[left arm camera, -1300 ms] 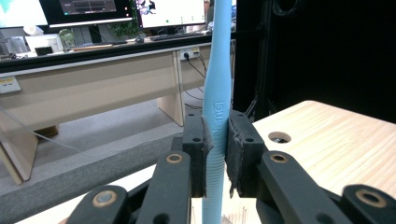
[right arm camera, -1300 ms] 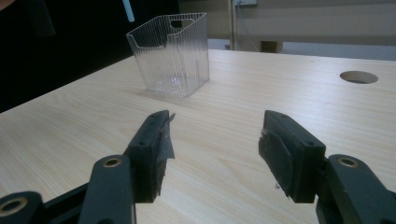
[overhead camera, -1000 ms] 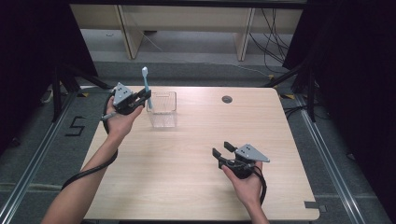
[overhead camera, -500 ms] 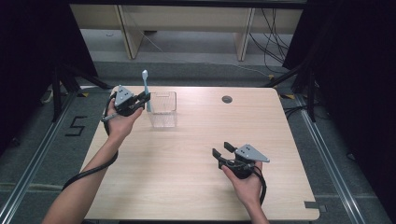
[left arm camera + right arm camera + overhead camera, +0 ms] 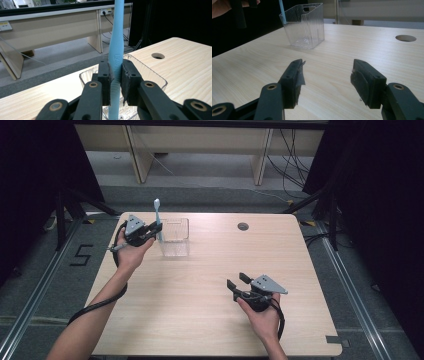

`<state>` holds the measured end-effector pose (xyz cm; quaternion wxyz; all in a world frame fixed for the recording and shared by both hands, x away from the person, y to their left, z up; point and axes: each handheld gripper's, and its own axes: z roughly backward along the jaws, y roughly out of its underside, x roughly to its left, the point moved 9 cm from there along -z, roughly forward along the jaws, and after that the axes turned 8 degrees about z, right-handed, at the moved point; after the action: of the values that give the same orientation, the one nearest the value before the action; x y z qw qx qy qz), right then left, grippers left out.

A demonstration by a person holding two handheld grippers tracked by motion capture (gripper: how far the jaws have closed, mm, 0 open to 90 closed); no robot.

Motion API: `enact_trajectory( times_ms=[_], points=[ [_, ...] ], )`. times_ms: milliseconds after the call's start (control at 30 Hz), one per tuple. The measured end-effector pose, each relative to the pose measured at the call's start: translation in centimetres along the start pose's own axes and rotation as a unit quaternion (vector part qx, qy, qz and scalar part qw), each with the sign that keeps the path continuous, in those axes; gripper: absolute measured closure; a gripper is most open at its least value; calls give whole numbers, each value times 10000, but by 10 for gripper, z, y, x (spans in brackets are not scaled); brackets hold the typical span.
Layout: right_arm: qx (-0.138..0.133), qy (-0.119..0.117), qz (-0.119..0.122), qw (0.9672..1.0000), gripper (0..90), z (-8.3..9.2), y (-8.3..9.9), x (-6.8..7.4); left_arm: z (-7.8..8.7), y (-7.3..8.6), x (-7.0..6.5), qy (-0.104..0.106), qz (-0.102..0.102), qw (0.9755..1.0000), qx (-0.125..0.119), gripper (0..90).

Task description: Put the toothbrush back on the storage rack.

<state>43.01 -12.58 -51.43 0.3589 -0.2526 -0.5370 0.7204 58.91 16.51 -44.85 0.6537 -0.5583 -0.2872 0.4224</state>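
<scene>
Clamping a blue toothbrush upright at the near wall of a clear bin

Black pads of the left gripper squeeze the toothbrush from both sides at its ribbed grip, a sensible spot since the ridges resist slipping, and holding it vertical lets the lower end go down past the rim. In the high view the toothbrush stands with its head up at the left edge of the clear plastic bin, the left gripper just beside that wall, so the handle looks lined up for a drop inside; whether its tip already touches the floor of the bin is hard to tell. The right gripper rests well apart on the wooden table, jaws spread and holding nothing, probably parked clear of the work.
</scene>
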Motion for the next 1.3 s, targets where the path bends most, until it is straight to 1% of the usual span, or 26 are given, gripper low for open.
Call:
enact_trajectory(
  times_ms=[67, 133, 167, 200, 233, 267, 300, 533, 567, 600, 667, 700, 767, 833, 867, 900, 933, 1033, 1133, 1300],
  points=[
    [-19, 50, 96, 9999, 432, 0, 0, -2, -1, 2, 0, 6, -3, 10000, 34, 781],
    [-16, -54, -42, 10000, 432, -1, 1, 1, -1, 4, 0, 14, -6, 10000, 47, 781],
    [19, -18, -18, 10000, 432, -1, 2, 0, -2, 5, 0, 13, 1, 10000, 60, 781],
    [-15, -33, 33, 10000, 432, -2, 1, 0, -2, 6, 0, 11, -18, 10000, 84, 781],
    [12, 32, 89, 10000, 432, -1, 2, -2, -2, 7, 0, 10, -10, 9999, 99, 781],
    [98, 26, 89, 9999, 431, 0, 3, -2, -3, 8, 1, 7, -8, 9999, 115, 781],
    [145, 41, -40, 9999, 432, 0, 4, -1, -3, 9, 1, 8, 8, 9999, 118, 781],
    [152, 35, -30, 9999, 431, 0, 5, -1, -5, 14, 1, -1, 14, 9998, 192, 781],
    [148, 37, -19, 9999, 431, 0, 5, -1, -6, 15, 1, -6, 8, 9998, 202, 781],
    [31, -21, -62, 10000, 431, -2, 3, 0, -6, 15, 1, -6, 29, 9998, 203, 781],
    [7, -22, -39, 10000, 430, -2, 3, 0, -8, 16, 2, 18, -23, 9998, 192, 781],
    [-4, -37, -47, 10000, 430, -2, 3, 0, -7, 18, 1, -21, 30, 9997, 240, 781],
    [1, -35, -46, 10000, 429, -3, 4, 0, -8, 20, 1, -17, 17, 9997, 261, 781],
    [-8, 25, 68, 10000, 429, -3, 4, -2, -9, 21, 2, -16, 28, 9996, 263, 781],
    [4, 31, 71, 10000, 429, -3, 4, -2, -10, 21, 2, 13, -2, 9997, 225, 781],
    [9, 29, 65, 10000, 429, -2, 4, -2, -9, 22, 2, -28, 35, 9996, 283, 781],
    [44, -19, -109, 9999, 429, -2, 5, 2, -10, 23, 2, -23, 35, 9996, 283, 781],
    [39, -13, -80, 10000, 429, -2, 5, 1, -10, 23, 2, -29, 40, 9996, 289, 781],
    [13, 71, 108, 9999, 428, -2, 4, -3, -10, 24, 2, -26, 53, 9995, 300, 781],
    [1, 36, 79, 10000, 427, -2, 4, -2, -11, 25, 2, -26, 45, 9995, 326, 781]
  ],
)
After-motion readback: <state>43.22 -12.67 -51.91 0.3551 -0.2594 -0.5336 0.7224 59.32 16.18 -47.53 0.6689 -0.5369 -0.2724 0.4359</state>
